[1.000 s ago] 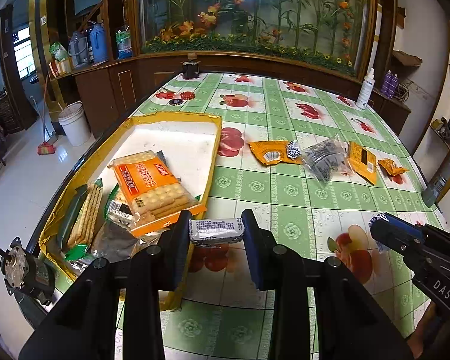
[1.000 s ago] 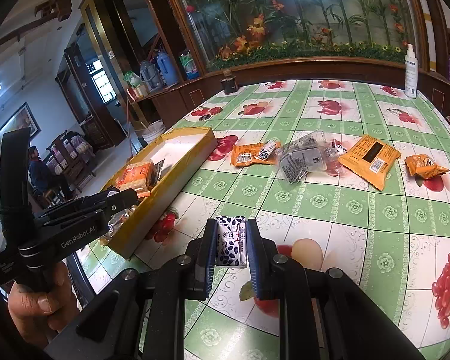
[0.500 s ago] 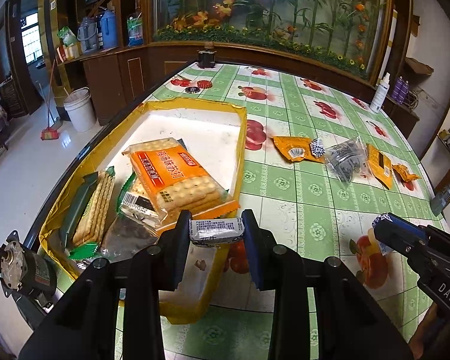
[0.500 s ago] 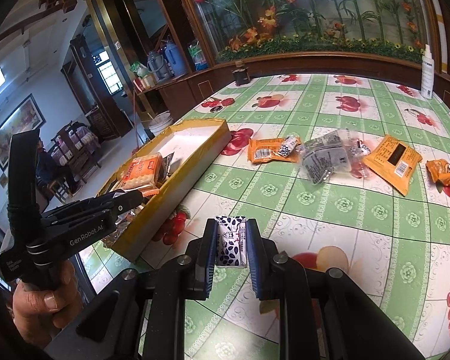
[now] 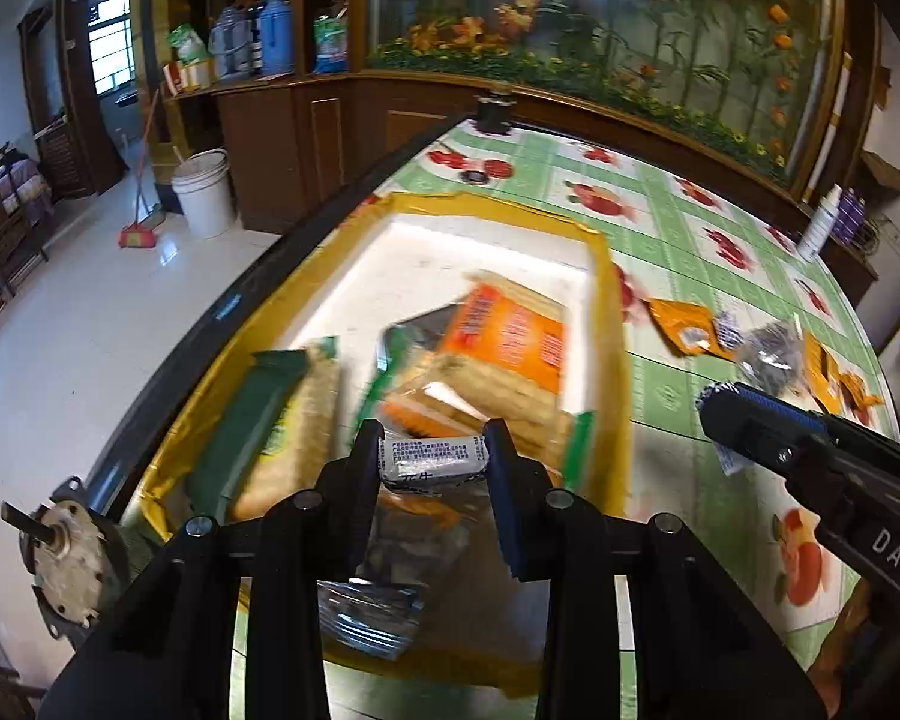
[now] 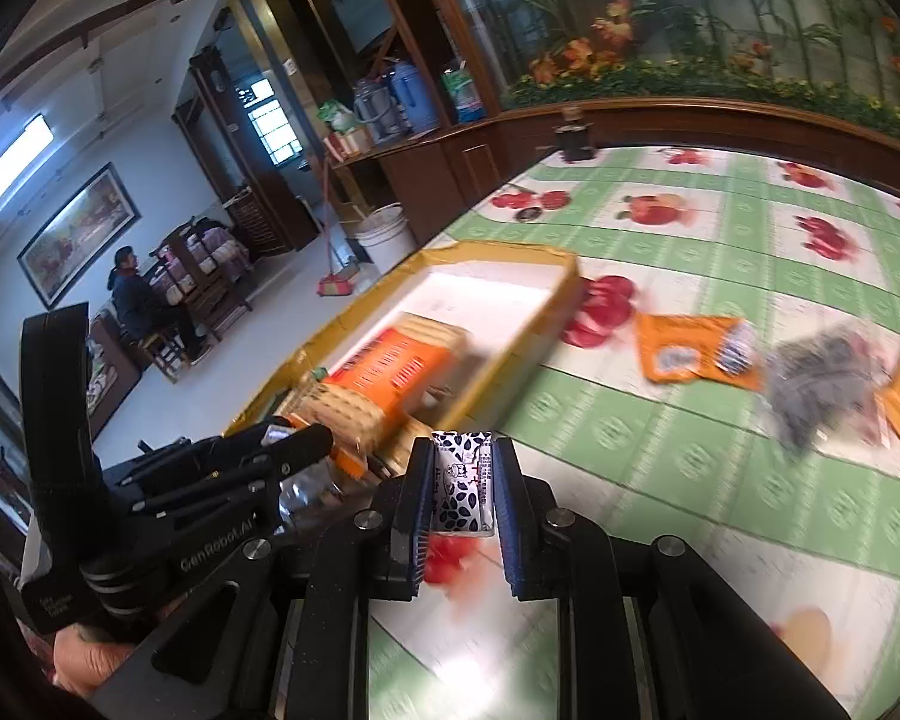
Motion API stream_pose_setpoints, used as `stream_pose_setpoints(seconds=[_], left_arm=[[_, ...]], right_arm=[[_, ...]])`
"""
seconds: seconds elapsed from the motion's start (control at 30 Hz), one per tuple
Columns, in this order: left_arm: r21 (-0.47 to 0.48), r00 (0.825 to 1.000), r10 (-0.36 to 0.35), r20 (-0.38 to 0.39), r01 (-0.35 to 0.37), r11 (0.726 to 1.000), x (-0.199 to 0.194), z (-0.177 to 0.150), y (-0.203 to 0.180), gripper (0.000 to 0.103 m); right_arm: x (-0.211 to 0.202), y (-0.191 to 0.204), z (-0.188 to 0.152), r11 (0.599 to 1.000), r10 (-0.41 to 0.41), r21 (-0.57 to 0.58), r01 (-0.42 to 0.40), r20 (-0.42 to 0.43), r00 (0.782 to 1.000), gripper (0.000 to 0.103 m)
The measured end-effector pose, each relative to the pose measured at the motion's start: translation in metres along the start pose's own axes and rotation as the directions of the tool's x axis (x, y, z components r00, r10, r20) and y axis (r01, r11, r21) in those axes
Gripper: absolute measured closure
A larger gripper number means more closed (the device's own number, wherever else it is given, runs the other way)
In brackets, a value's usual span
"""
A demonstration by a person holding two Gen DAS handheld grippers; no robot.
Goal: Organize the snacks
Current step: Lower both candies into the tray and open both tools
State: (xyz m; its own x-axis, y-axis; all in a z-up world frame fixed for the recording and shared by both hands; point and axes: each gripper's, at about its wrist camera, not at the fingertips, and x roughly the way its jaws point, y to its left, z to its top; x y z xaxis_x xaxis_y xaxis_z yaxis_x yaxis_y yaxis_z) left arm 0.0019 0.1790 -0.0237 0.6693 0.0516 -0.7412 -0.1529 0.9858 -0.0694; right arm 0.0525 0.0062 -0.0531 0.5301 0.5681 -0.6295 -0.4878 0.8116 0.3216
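My left gripper (image 5: 433,459) pinches a silver candy (image 5: 432,457) above the yellow box (image 5: 607,324); my right gripper (image 6: 463,489) pinches a white patterned packet (image 6: 462,483) just beside that box.

Yellow-rimmed box (image 5: 607,324) at the table's left edge: near half crowded with an orange cracker pack (image 5: 504,348), a green-wrapped biscuit sleeve (image 5: 288,420) by the left wall, and dark foil packets (image 5: 366,618) at the near end. Far half of the box is bare white floor, open from above. Low walls ring it. Right of the box, a wide strip of green tablecloth (image 6: 660,438) lies free. Further right, loose packets cluster: an orange pouch (image 6: 684,354), a grey bag (image 6: 822,390). Far tablecloth open up to a dark jar (image 6: 576,141) at the far edge.
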Motion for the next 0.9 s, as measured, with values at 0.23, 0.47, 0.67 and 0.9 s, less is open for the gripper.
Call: stream_pose_setpoints(seconds=[0.23, 0.47, 0.67, 0.9], left_arm=[[-0.048, 0.999, 0.034, -0.026, -0.035, 0.998, 0.018, 0.011, 0.027, 0.071], [-0.048, 0.999, 0.041, -0.032, -0.043, 0.998, 0.025, 0.018, 0.028, 0.071], [-0.058, 0.999, 0.050, -0.015, -0.051, 0.997, 0.021, 0.018, 0.030, 0.043], [-0.066, 0.996, 0.090, 0.025, -0.088, 0.994, 0.006, 0.016, 0.029, 0.029]], right_arm=[[0.050, 0.021, 0.027, 0.999, 0.031, -0.030, -0.032, -0.033, 0.999, 0.084], [0.080, 0.019, 0.039, 1.000, 0.016, -0.018, -0.017, -0.067, 0.998, 0.080], [0.076, 0.018, 0.037, 1.000, -0.013, -0.017, 0.012, -0.055, 0.998, 0.064], [0.050, 0.008, 0.031, 0.999, -0.032, 0.015, 0.032, -0.012, 0.999, 0.045]])
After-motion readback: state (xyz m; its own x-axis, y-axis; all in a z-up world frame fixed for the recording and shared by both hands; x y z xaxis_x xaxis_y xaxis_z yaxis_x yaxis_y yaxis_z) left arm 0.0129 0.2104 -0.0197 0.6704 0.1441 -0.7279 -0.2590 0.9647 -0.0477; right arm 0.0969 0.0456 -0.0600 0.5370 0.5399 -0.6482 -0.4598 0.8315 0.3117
